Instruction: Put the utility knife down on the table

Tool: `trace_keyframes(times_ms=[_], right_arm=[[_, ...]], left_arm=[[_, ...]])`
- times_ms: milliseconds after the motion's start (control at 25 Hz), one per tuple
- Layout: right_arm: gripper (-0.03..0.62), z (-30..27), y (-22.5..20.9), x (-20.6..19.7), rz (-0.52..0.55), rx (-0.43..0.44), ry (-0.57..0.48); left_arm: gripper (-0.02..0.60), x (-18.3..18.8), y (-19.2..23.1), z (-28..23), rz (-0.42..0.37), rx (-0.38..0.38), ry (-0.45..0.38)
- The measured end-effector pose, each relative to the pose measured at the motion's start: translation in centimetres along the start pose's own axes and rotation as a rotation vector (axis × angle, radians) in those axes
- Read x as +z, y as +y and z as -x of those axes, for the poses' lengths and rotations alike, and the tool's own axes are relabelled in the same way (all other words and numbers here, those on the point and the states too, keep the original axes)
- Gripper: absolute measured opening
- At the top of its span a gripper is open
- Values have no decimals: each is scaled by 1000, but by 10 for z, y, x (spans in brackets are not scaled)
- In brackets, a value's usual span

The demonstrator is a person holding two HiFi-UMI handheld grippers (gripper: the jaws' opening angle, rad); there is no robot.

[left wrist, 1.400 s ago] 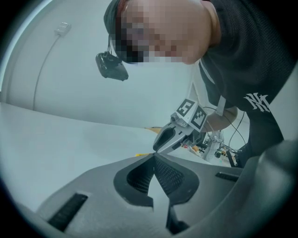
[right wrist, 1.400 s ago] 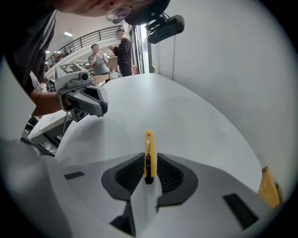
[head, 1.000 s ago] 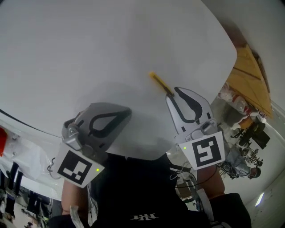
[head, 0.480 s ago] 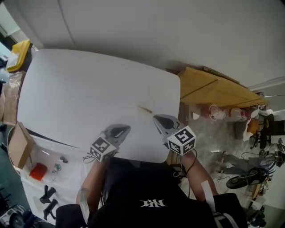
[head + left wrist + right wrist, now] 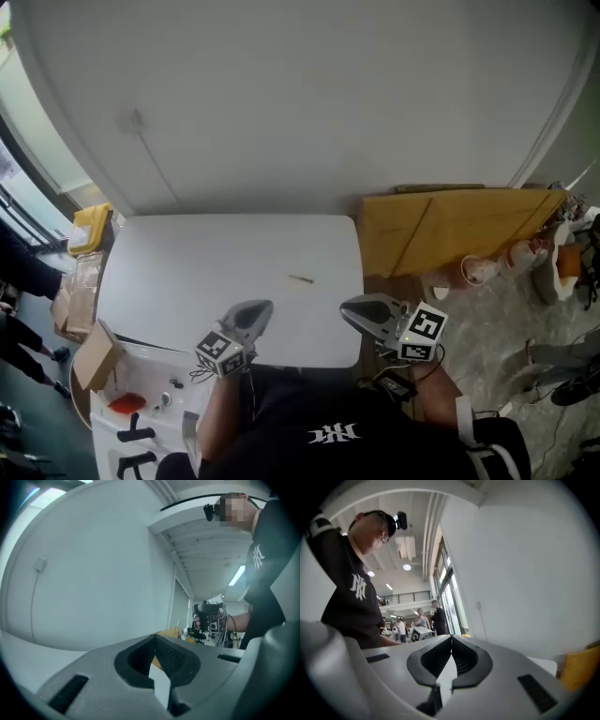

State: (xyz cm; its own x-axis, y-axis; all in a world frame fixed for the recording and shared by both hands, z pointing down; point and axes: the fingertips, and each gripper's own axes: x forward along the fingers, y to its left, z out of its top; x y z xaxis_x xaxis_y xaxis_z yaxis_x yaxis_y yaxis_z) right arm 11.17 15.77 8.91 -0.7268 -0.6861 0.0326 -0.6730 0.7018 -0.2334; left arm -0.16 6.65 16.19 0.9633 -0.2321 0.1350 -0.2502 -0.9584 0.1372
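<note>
And there it is: the utility knife [image 5: 301,278] lies flat on the white desk [image 5: 187,272], a thin pale sliver with nothing touching it. Both tools are well apart from it. The left claw [image 5: 260,308] hangs to the near-left of the knife, over the desk's near edge. The right claw [image 5: 346,310] hangs to the knife's near-right, about level with the desk's near corner.

Now look down each tool's own camera. The left claw's tips meet with nothing between them, only wall and room beyond. The right claw is the same, pressed together and empty. (No reason to hold them apart, I'd say, with nothing to carry.) Both point up and out rather than down at the knife, which reads to me as a person standing back from the job with arms close to the body.

The knife rests clear of the desk's edges, so I'd judge it in no danger of sliding off. To the knife's right, past the desk edge, tan wooden boards [image 5: 450,230] lean. Far to its near-left a cardboard box [image 5: 92,354] sits off the desk. By my reckoning, the put-down is done.
</note>
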Motion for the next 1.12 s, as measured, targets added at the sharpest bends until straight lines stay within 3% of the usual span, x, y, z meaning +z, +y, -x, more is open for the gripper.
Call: trace_keyframes(times_ms=[200, 320, 440, 640, 720, 800, 880, 920, 1000, 1120], right_arm=[[5, 72, 65, 2, -2, 31, -138], [5, 97, 96, -19, -32, 122, -137], [5, 101, 123, -35, -81, 181, -132], [5, 104, 179, -34, -2, 213, -84], [5, 121, 206, -26, -47, 209, -153], [5, 138, 222, -12, -166, 169, -317], [3, 147, 222, -9, -279, 18, -455], [3, 147, 223, -15, -314, -63, -477], [3, 138, 239, -30, -343, -136, -449], [3, 115, 277, -54, -260, -151, -278]], left_arm=[[5, 32, -92, 13, -86, -48, 0], [5, 28, -148, 16, -151, -115, 78], [5, 25, -191, 24, -121, -217, 113], [5, 13, -231, 47, -116, -313, 49], [5, 6, -251, 52, -104, -382, 47], [5, 6, -270, 63, -100, -451, 26], [5, 5, -285, 84, -89, -495, 2], [5, 2, -292, 97, -77, -509, -7], [5, -11, -304, 125, -36, -526, -18], [5, -44, -316, 161, 45, -520, -27]])
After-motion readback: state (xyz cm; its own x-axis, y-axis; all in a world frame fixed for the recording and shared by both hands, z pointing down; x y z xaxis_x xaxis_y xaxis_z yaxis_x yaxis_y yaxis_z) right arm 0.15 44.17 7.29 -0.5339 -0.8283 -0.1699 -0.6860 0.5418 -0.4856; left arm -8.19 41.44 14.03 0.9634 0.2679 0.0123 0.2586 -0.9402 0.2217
